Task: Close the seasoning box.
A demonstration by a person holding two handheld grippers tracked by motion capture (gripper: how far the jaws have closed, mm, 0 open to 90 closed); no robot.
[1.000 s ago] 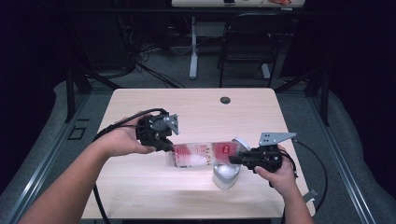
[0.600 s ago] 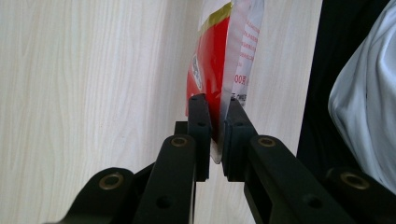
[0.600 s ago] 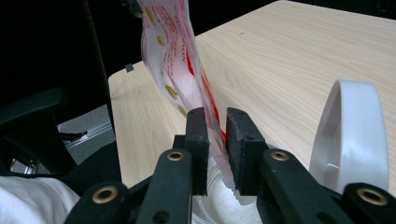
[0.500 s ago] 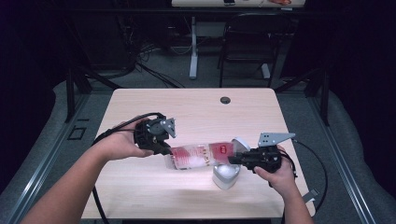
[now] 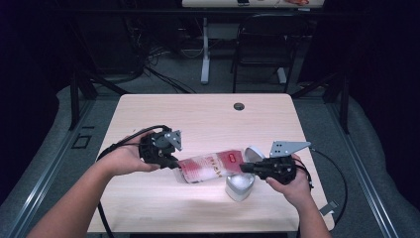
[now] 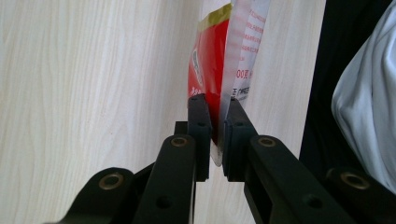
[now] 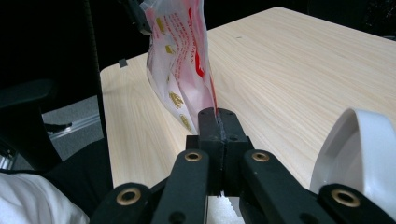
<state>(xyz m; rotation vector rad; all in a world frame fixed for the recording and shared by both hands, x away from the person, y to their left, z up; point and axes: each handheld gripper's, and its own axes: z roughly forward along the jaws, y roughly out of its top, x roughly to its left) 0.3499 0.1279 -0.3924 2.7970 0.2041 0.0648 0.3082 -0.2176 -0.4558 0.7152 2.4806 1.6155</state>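
Looks like they're stretching the red and white packet (image 5: pixel 210 166) out between both hands just above the worktop (image 5: pixel 198 119), right beside the white cup (image 5: pixel 240 186). The left hand-held gripper (image 5: pixel 171 162) is pinching one end, and the right hand-held gripper (image 5: pixel 245 168) has just been closing and is now clamping the other end's edge. I'd guess tearing it open or tipping it into the cup comes next, so both pinches need to hold. Both forearms are reaching in low, wrists turned inward.
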